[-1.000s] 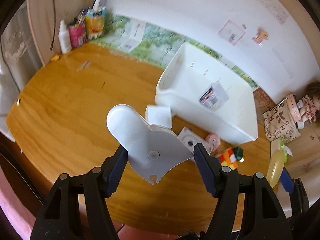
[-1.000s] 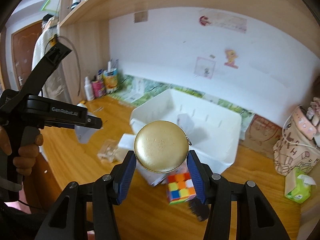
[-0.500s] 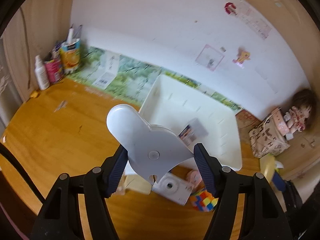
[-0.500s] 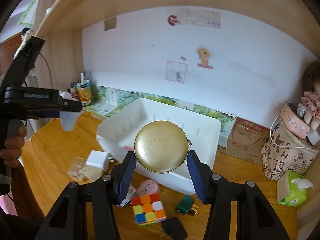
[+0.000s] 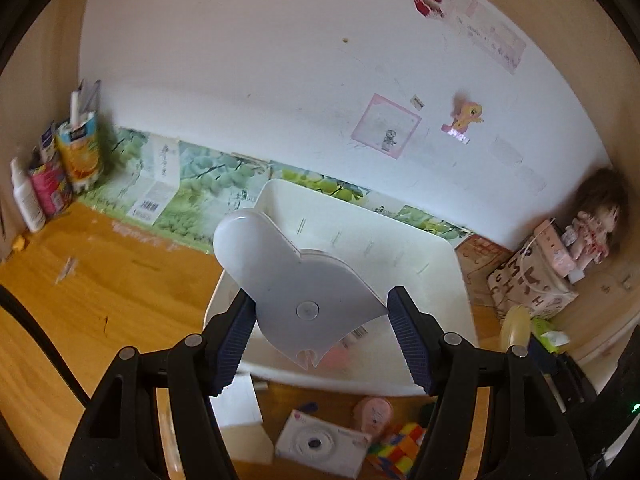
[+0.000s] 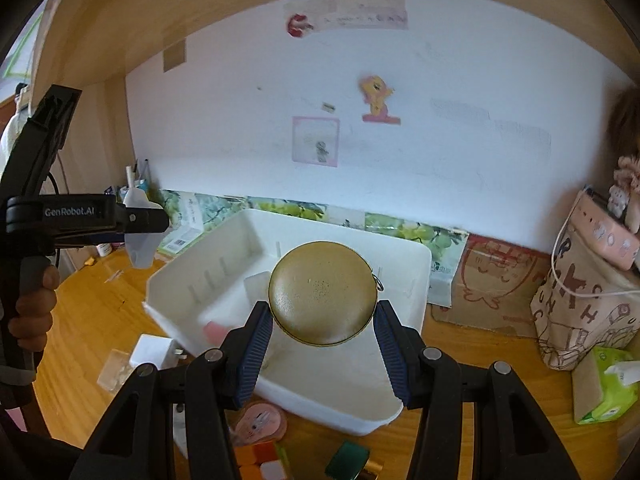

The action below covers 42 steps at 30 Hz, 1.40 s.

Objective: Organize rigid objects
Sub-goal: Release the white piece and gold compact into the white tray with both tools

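White bin (image 5: pixel 448 280) sits on the wooden desk (image 5: pixel 100 300), back against the wall. Over the last second both wrist views have swung in: the bin was off to one side and further away, now it fills the middle of both views, directly under the two held objects. So both arms have carried their loads up over the bin.

Left gripper (image 5: pixel 320 328): jaws pinching a white plastic piece with a rounded lobe (image 5: pixel 296 296), same grip as a second ago, no slip. From the right wrist view it hangs above the bin's left wall (image 6: pixel 136 232), a hand (image 6: pixel 32 308) on the handle.

Right gripper (image 6: pixel 322 332): jaws pinching a round gold case (image 6: pixel 324 298) by its edges, grip unchanged, held over the bin interior.

Inside the bin: a small clear box (image 6: pixel 256 284) and something pink (image 6: pixel 212 330), blurred.

Still loose on the desk in front of the bin: white camera (image 5: pixel 320 446), white charger block (image 6: pixel 154 354), colour cube (image 5: pixel 396 446), pink round item (image 6: pixel 260 422), green-and-gold small item (image 6: pixel 348 460). Tissue pack (image 6: pixel 604 384) and patterned bag (image 6: pixel 580 300) off right, likely not part of the sort.

Judgement: transport done, release into the bin comes next for both; several items left, so task roughly mid-way. Gold case may roll on landing.
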{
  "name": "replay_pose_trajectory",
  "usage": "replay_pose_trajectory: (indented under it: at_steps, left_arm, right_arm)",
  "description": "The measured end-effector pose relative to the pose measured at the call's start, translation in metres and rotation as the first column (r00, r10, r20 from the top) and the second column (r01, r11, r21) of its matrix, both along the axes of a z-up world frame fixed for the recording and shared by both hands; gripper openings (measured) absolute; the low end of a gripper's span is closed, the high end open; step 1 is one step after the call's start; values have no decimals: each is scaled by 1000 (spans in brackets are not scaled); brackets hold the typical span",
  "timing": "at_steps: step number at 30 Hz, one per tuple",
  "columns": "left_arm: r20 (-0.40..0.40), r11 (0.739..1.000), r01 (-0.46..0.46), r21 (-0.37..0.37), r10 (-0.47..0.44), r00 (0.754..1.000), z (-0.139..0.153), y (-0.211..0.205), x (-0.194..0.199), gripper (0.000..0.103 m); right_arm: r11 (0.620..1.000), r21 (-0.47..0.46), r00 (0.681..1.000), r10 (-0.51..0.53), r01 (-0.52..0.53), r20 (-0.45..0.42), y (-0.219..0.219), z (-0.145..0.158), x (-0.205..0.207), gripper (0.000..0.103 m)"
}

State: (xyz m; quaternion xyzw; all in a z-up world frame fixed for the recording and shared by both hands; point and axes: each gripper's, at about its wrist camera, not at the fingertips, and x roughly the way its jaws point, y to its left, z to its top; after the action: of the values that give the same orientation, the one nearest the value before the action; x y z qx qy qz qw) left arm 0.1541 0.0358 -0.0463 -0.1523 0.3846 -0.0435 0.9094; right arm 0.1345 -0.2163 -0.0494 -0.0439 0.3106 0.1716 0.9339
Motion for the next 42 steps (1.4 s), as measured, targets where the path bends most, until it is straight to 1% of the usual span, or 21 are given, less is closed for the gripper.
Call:
replay_pose_trajectory:
  at_steps: [2,8,11,16,17,19,20,21,23,24,27,31,32,33,34,42]
  left_arm:
    - [-9,1000,5,17,-5,1000,-6,-2,10,71]
    - [-39,999,23,22,-22,999,-25,-8,33,71]
    - [-69,997,43,56,-39,997,-34,-15,46,71]
    - [-75,998,33,56,-29,997,-39,-16,56,71]
    - [-76,998,32,56,-28,997,-40,-16,58,71]
    - [-85,998,30,57,-25,996,-40,-18,59,71]
    - [-91,998,31,58,-26,996,-41,-18,59,72]
    - [-94,998,33,60,-28,995,-40,-19,58,74]
    - [-72,997,40,64,-35,997,-35,-20,55,81]
    - [-51,997,43,67,-40,998,-30,-20,52,83]
    - [-29,997,45,65,-43,999,-20,-20,48,85]
    - [-6,998,33,61,-33,999,-8,-19,39,85]
    - [0,998,32,62,-32,999,-6,-19,36,85]
    - [7,998,30,63,-30,1000,-2,-18,33,85]
    - [18,998,27,62,-29,999,2,-18,28,85]
    - [98,998,25,57,-30,995,32,-21,-3,85]
  right_arm:
    - [1000,18,1000,-12,12,-12,-4,-7,7,53]
    - [999,32,997,-24,26,-71,-8,-29,27,53]
    - [999,29,995,-19,22,-100,-6,-38,32,53]
    - [999,40,993,-3,8,-116,-3,-42,34,53]
    - [999,39,993,2,2,-116,-2,-42,34,54]
    - [999,37,993,15,-11,-117,0,-41,33,64]
    - [999,42,994,17,-13,-112,1,-39,31,65]
    - [999,45,994,16,-12,-108,0,-37,31,67]
    - [999,51,995,15,-10,-100,0,-34,29,72]
    - [998,54,995,14,-9,-97,0,-32,27,74]
    - [998,56,996,11,-6,-83,0,-26,22,74]
    - [999,49,998,15,-12,-53,1,-15,13,75]
    - [999,49,999,15,-13,-45,1,-12,11,77]
    - [999,50,999,15,-14,-35,1,-8,8,80]
    - [998,53,1000,16,-14,-25,1,-5,5,81]
    - [998,64,999,-2,-1,46,-3,24,-24,81]
